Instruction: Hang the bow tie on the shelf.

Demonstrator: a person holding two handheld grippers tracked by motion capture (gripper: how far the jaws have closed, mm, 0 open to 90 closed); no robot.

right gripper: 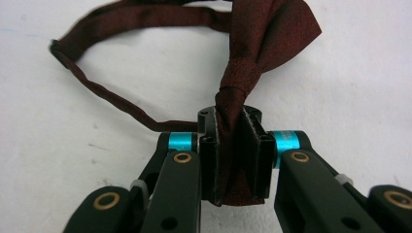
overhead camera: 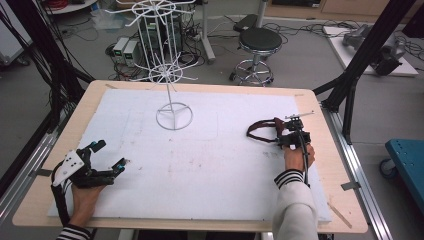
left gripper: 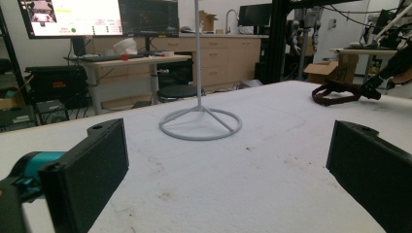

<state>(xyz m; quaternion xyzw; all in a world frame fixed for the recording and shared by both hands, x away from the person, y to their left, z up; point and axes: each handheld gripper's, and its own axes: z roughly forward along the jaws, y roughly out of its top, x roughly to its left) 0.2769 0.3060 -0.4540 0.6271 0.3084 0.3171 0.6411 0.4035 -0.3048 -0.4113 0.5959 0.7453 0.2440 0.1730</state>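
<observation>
A dark red bow tie [overhead camera: 260,131] with a thin neck strap lies on the right side of the white board. My right gripper [overhead camera: 286,137] is shut on it; in the right gripper view the jaws [right gripper: 236,145] pinch one wing just below the knot, while the other wing [right gripper: 265,34] and the strap loop spread out beyond. A white wire display stand [overhead camera: 174,116] rises from its ring base at the board's far middle. My left gripper [overhead camera: 111,155] rests at the near left, open and holding nothing. From the left gripper [left gripper: 228,170], the stand's base [left gripper: 200,124] lies ahead and the bow tie [left gripper: 335,94] far right.
A white foam board [overhead camera: 200,170] covers most of the wooden table [overhead camera: 320,130]. Beyond the far edge stand a black stool [overhead camera: 259,40] and cables on the floor. Black frame posts flank the table, and a blue cart [overhead camera: 407,155] sits at the right.
</observation>
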